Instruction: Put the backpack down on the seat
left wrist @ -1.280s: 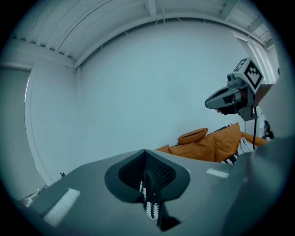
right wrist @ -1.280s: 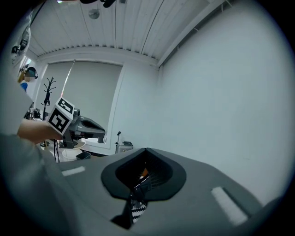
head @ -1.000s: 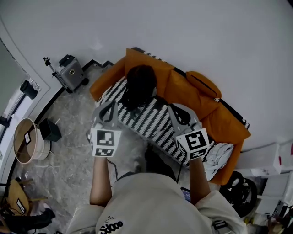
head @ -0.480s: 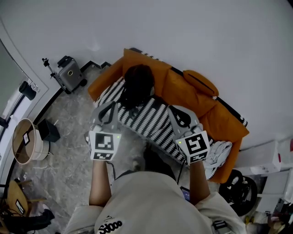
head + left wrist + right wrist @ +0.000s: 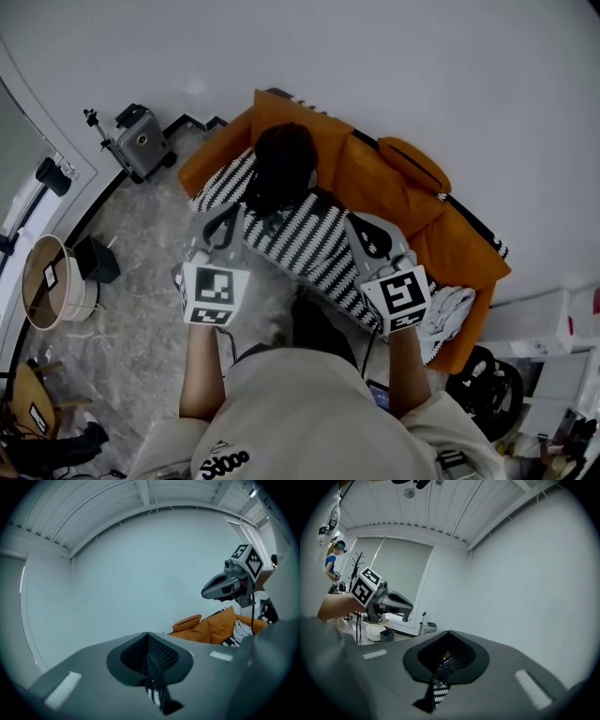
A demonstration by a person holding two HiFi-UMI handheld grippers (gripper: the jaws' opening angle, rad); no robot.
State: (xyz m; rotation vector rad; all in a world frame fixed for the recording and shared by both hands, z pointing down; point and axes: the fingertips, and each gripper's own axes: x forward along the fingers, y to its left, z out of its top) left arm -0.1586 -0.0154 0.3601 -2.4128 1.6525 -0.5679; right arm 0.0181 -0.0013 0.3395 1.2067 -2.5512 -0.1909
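A dark backpack [image 5: 281, 169] stands on the striped seat [image 5: 309, 246] of an orange sofa [image 5: 375, 187] and leans on its back cushion. In the head view my left gripper [image 5: 223, 217] hovers just left of the backpack's lower edge, apart from it. My right gripper [image 5: 364, 231] hangs over the middle of the seat. In the left gripper view the left gripper [image 5: 149, 667] has its jaws together, with only a sliver of stripes showing below. The right gripper [image 5: 444, 663] looks the same in its own view. Neither holds the backpack.
An orange cushion [image 5: 412, 164] lies on the sofa's back, and a pale cloth [image 5: 452, 314] sits at its right end. A grey wheeled case [image 5: 141, 145], a black bin [image 5: 94, 261] and a round basket [image 5: 47, 286] stand on the floor at left. Black gear [image 5: 492, 386] sits at right.
The view has shifted slightly, so the sofa and backpack sit a little higher. Both grippers stay almost where they were, still shut.
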